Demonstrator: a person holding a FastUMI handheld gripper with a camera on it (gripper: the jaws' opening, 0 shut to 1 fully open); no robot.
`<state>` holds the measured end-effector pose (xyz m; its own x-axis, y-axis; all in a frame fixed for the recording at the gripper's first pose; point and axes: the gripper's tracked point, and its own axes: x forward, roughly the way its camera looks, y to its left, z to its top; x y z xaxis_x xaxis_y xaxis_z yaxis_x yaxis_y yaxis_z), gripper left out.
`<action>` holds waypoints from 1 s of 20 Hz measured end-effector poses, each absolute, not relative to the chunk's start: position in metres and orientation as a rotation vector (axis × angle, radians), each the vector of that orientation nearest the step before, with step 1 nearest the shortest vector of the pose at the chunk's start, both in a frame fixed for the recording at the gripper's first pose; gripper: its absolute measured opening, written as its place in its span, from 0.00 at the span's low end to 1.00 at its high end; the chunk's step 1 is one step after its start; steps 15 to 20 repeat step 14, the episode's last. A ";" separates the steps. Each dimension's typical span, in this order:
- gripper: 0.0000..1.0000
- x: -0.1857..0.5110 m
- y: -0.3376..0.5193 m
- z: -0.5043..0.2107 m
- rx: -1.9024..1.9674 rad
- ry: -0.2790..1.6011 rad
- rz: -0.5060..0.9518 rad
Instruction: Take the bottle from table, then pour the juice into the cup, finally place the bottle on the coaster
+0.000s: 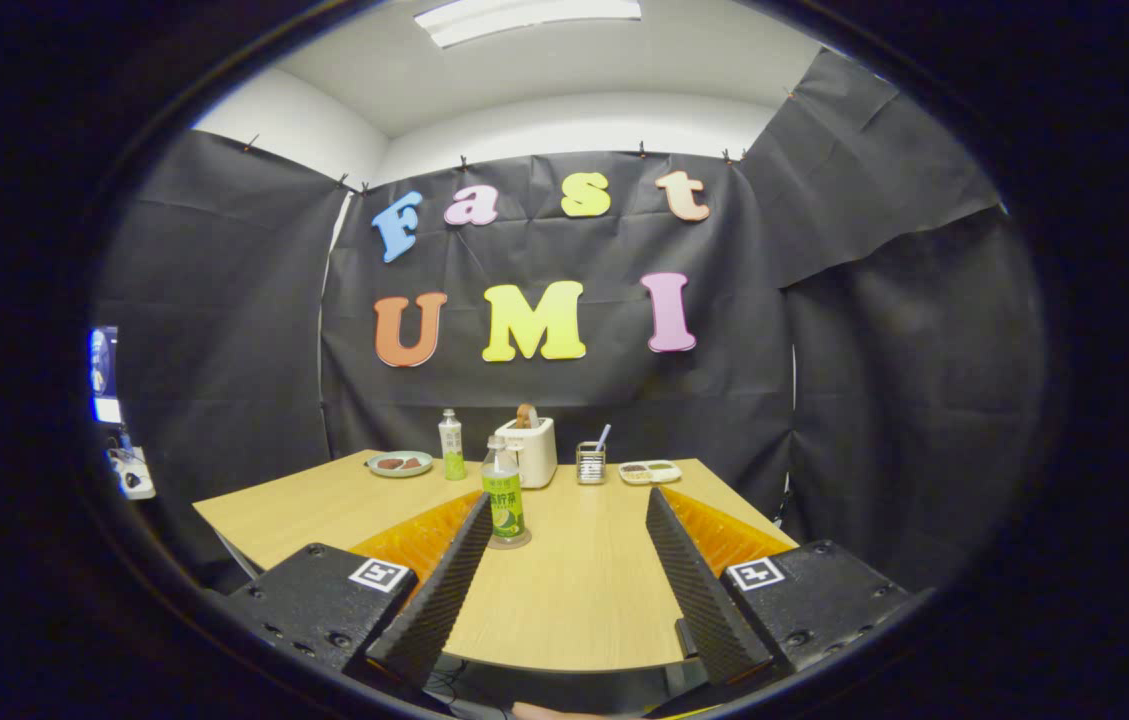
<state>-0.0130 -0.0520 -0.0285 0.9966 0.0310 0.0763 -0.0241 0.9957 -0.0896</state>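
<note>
So, gripper view: the gripper (564,505) is spread wide with nothing between its fingers, just bare wood of the table (574,600) showing in the gap. It sits back from everything, hovering over the near part of the tabletop.

I'll use the toaster (530,450) as my anchor since it's smack in the middle at the far side of the table, with something brown poking out of its top slot. The bottle (503,497) with the green label stands upright just in front of the toaster, a bit to its left, and it's resting on a small round coaster (509,541) (you can see the disc peeking out under the base). It lines up right past the tip of the left finger, close to it but not touching as far as I can tell.

A second bottle (451,444), slimmer and with a pale cap, stands left of the toaster, farther back than the first one. Left of that again is a greenish plate (400,463) with a couple of dark bits on it. On the toaster's right is a little wire holder (590,462) with a utensil sticking up out of it, and beyond that a flat divided tray (651,471) with small dark and light portions in it.

I can't pick out a cup.
</note>
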 end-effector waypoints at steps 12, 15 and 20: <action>1.00 -0.010 -0.051 -0.032 -0.102 -0.077 0.033; 1.00 -0.010 -0.049 -0.031 -0.101 -0.084 0.037; 1.00 -0.010 -0.049 -0.031 -0.101 -0.084 0.037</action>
